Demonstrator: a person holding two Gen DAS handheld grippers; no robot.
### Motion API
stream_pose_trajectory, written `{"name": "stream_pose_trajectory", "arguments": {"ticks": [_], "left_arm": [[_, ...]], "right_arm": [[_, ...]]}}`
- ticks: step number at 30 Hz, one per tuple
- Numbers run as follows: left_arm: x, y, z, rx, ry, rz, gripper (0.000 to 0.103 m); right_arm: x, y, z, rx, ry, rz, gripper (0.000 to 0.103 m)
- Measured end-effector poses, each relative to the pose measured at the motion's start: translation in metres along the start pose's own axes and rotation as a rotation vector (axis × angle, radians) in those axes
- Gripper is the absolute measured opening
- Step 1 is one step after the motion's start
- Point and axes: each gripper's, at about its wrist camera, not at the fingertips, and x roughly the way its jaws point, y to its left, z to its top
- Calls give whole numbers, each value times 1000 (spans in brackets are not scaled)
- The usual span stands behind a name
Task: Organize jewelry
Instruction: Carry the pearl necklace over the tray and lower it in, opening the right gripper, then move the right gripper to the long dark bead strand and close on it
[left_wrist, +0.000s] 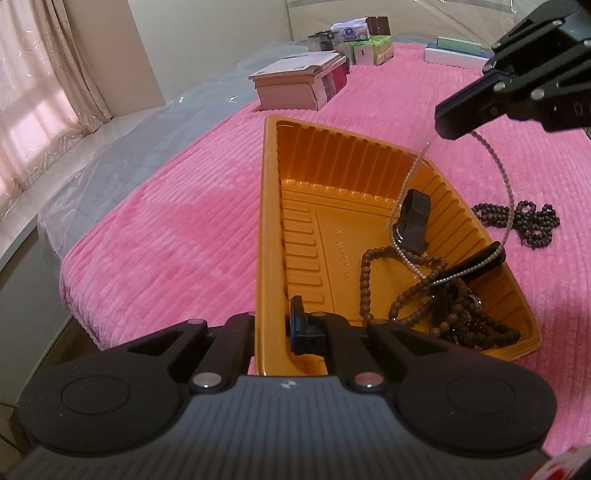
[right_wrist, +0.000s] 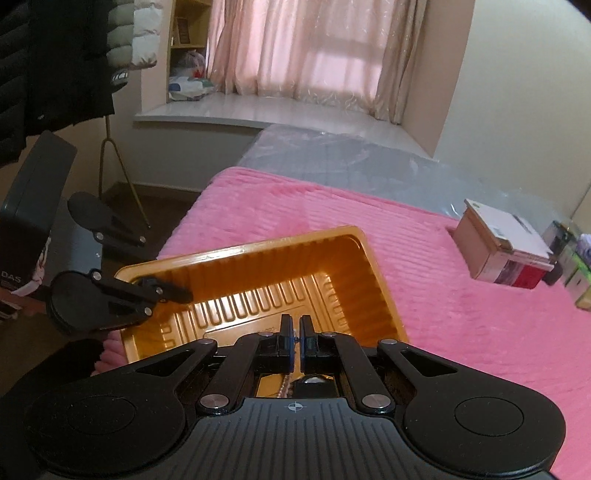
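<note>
Left wrist view, tray: the orange ribbed plastic tray (left_wrist: 332, 192) sits on the pink ribbed plush blanket (left_wrist: 166, 221), its long axis running away from the camera.
Left wrist view, left gripper: the black left gripper (left_wrist: 273, 325) looks clamped on the tray's near wall, 1 finger (left_wrist: 301, 325) inside and the other outside, so it's pinning the tray down.
Left wrist view, right gripper: the black right gripper (left_wrist: 454, 122) comes in from the upper right, jaws closed on a thin pale beaded strand (left_wrist: 508, 206).
Left wrist view, the key bit: the strand hangs as a loop below that gripper, with its low end draped over the tray's right rim and onto the pile inside. My guess is the drop-off spot is straight below and a bit left of the right gripper.
Left wrist view, already in: brown wooden bead strings (left_wrist: 436, 310) and a dark strap-like piece (left_wrist: 413, 218) in the tray's near right corner.
Left wrist view, still out: 1 dark bead string (left_wrist: 521, 223) on the blanket just beside the tray's right side, nearer the right gripper.
Right wrist view, right gripper: fingertips (right_wrist: 295, 343) pressed together above the tray (right_wrist: 236, 254).
Right wrist view, hard to see: only a sliver of the strand (right_wrist: 284, 387) shows under the fingers; the pile is hidden behind the gripper body.
Right wrist view, left gripper: it (right_wrist: 170, 290) bites the tray's left corner.
</note>
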Motion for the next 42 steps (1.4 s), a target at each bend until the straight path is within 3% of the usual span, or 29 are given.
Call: {"name": "stream_pose_trajectory", "arguments": {"ticks": [13, 15, 18, 25, 32, 35, 42], "left_arm": [[1, 0, 0, -1, 0, 1, 3], [1, 0, 0, -2, 1, 3, 3], [1, 0, 0, -2, 1, 3, 3], [1, 1, -2, -3, 1, 8, 3], [0, -1, -2, -3, 1, 15, 3], [0, -1, -2, -4, 3, 16, 3], [0, -2, 0, -4, 9, 23, 3]], "right_arm": [[-12, -3, 11, 105, -66, 78, 5], [-19, -8, 9, 128, -83, 60, 12], [-33, -20, -3, 181, -99, 15, 37], [-77, -50, -70, 402, -109, -96, 44], [-111, -69, -163, 628, -56, -298, 44], [-118, -69, -194, 674, -12, -374, 44], [-118, -61, -225, 715, 12, -414, 44]]}}
